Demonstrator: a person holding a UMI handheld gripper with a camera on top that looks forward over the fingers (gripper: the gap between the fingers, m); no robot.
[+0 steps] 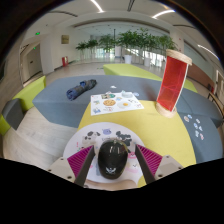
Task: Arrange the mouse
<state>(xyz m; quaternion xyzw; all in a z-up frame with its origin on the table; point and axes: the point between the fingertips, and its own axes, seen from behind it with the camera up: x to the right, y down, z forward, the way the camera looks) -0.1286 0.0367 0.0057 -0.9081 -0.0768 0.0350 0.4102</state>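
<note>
I am holding the gripper (pixel 112 170) with its fingers apart, bracketing the black mouse (pixel 112 155) without clearly pressing it. The mouse is resting on a round white mat (pixel 95 137), positioned for placement on the yellow table (pixel 165 125).

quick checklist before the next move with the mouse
1. Mouse between the gripper fingers: ok, the black mouse sits centred between the two pads.
2. Both pads pressing on the mouse: cannot tell, contact at its sides is not clear.
3. Mouse supported: ok, it lies over a round white mat with a pink pattern.
4. Path ahead: ok, the yellow table is bare just beyond the mouse.
5. Obstacles further on: not ok, a red-and-white stand and a printed sheet lie beyond.
</note>
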